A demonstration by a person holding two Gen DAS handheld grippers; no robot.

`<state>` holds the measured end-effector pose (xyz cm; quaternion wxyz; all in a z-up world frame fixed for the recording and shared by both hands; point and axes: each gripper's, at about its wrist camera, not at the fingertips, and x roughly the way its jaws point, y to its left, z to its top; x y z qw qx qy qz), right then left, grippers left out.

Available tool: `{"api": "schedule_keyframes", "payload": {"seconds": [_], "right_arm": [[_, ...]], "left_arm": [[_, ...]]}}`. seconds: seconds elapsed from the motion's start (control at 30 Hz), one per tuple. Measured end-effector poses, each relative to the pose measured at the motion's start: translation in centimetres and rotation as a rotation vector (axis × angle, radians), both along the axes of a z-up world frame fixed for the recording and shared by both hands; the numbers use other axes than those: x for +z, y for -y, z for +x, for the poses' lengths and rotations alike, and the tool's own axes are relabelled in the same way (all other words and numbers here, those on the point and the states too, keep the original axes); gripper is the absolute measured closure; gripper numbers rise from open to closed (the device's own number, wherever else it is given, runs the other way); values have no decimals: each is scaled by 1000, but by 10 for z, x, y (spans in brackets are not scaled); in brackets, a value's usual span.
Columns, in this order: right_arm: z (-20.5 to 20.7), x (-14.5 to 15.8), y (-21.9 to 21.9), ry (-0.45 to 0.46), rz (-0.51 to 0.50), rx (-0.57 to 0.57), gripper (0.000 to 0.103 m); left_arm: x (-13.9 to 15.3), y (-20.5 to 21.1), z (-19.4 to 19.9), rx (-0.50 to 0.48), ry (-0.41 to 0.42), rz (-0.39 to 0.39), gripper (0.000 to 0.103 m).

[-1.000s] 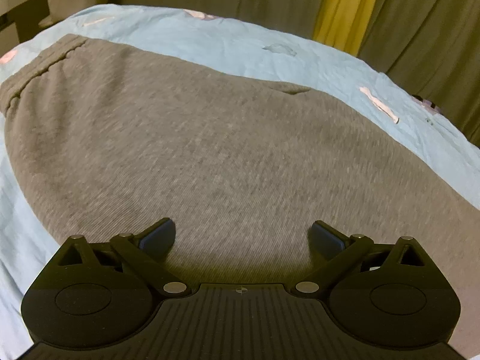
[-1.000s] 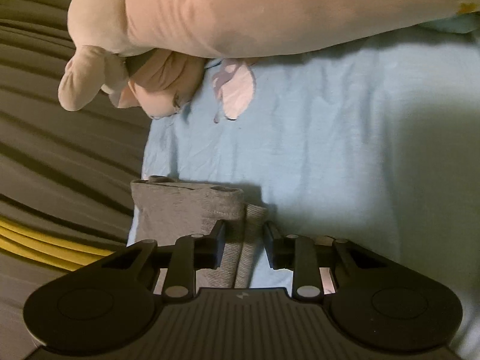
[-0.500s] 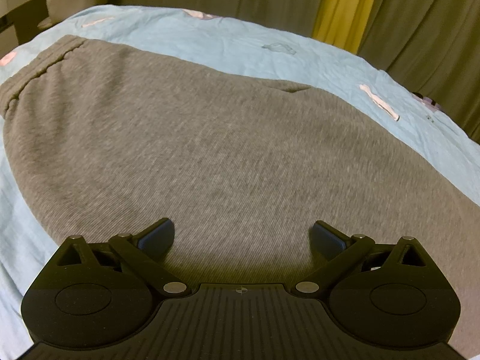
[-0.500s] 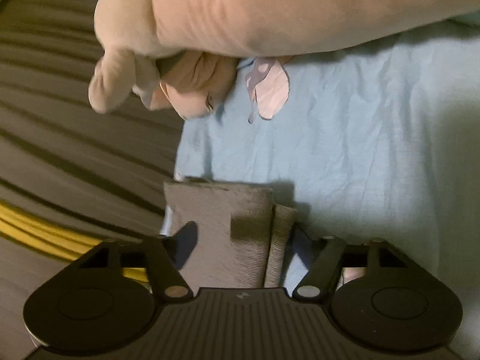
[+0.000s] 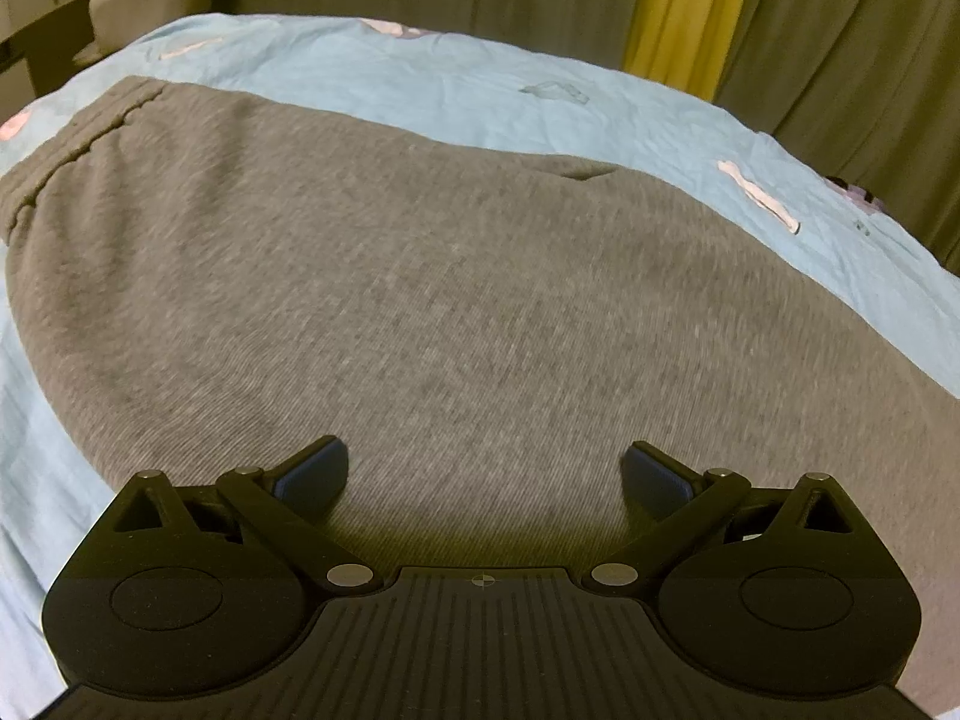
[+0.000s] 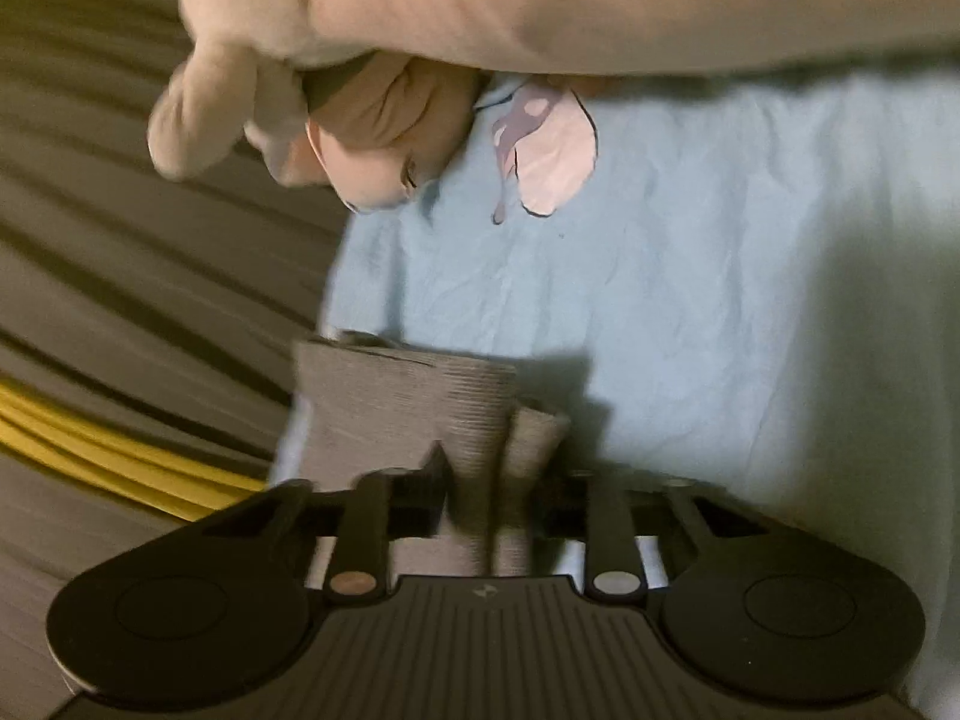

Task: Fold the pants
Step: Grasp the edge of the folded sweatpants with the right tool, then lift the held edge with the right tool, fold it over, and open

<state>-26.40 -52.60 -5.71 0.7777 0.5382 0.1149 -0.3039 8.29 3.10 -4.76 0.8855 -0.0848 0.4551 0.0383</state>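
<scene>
The light blue bedsheet (image 5: 492, 90) spreads under everything. My grey sweatpants (image 5: 390, 276) lie flat across it, waistband far left, already doubled leg on leg, I judge. A beige plush toy (image 6: 540, 0) sits past the hems. My left gripper (image 5: 485, 471) hangs released above the thigh cloth. My right gripper (image 6: 489, 480) is closing on the stacked ribbed cuffs (image 6: 414, 402). If it pinches only one, the other leg could drag and skew the fold.
</scene>
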Motion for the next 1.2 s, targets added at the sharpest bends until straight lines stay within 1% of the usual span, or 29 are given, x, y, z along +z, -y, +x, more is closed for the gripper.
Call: {"api": "schedule_keyframes", "payload": {"seconds": [0.03, 0.07, 0.1, 0.13, 0.17, 0.2, 0.23, 0.27, 0.3, 0.33, 0.37, 0.4, 0.43, 0.47, 0.5, 0.53, 0.57, 0.6, 0.63, 0.67, 0.7, 0.73, 0.77, 0.83, 1.03, 1.2], "right_arm": [[6, 9, -4, -52, -41, 14, 93], [7, 18, -9, -61, -90, 24, 93], [7, 31, -18, -24, -162, 43, 94], [2, 44, -26, 82, -226, 75, 94], [-5, 52, -30, 209, -252, 101, 94], [-9, 54, -32, 272, -263, 105, 94], [-9, 54, -31, 235, -283, 82, 93], [-3, 50, -28, 92, -293, 50, 93], [6, 38, -22, -75, -270, 42, 93], [13, 22, -15, -203, -200, 47, 93], [12, 10, -8, -208, -121, 37, 93], [1, 8, -4, -109, -81, 8, 93], [-3, 9, -3, -77, -64, 0, 93], [-4, 13, -5, -73, -84, 3, 93], [-3, 18, -11, -69, -130, 11, 93], [-4, 22, -15, -43, -164, 20, 93], [-6, 26, -17, 19, -183, 28, 93], [-8, 27, -17, 73, -177, 30, 93], [-9, 27, -16, 81, -170, 24, 93], [-5, 25, -14, -2, -171, 13, 91], [3, 21, -11, -113, -157, 12, 90], [8, 9, -4, -178, -83, 16, 92], [-2, 3, 1, -115, -46, -6, 91], [-12, -2, 2, -62, -5, -14, 91], [-11, -3, 2, -48, -1, -17, 87], [-20, -7, 6, 4, 65, -44, 85]], "left_arm": [[0, 0, 0, 0, 1, -2, 0], [0, 0, 0, 0, 2, -4, 0], [0, -1, 0, 1, 3, -7, 0], [0, -1, 0, 2, 3, -9, 0], [0, -1, 0, 3, 3, -9, 0], [0, -1, 1, 3, 2, -7, 0], [0, -1, 1, 2, 2, -6, 0], [-1, -1, 1, 1, 1, -4, 0], [-1, -1, 1, 1, 1, -3, 0], [-1, -1, 1, 1, 0, -2, 0], [-1, -1, 1, 1, 1, -3, 0], [-1, -2, 1, 0, 3, -5, 0], [-1, -2, 1, -1, 3, -7, 0], [-1, -2, 1, 3, 3, -12, 0], [0, -3, 2, 5, 3, -16, 0], [-1, -3, 1, 5, 4, -16, 0], [-1, -3, 1, 2, 3, -13, 0], [-1, -2, 1, 1, 3, -11, 0], [-1, -3, 2, 3, 3, -13, 0], [-1, -3, 1, 4, 3, -15, 0], [-1, -3, 1, 5, 3, -17, 0], [-1, -3, 1, 6, 4, -18, 0], [-1, -4, 1, 5, 4, -19, 0], [-1, -4, 1, 7, 4, -22, 0], [0, -6, 0, 7, 5, -28, 0], [0, -8, 1, 10, 7, -43, 0]]}}
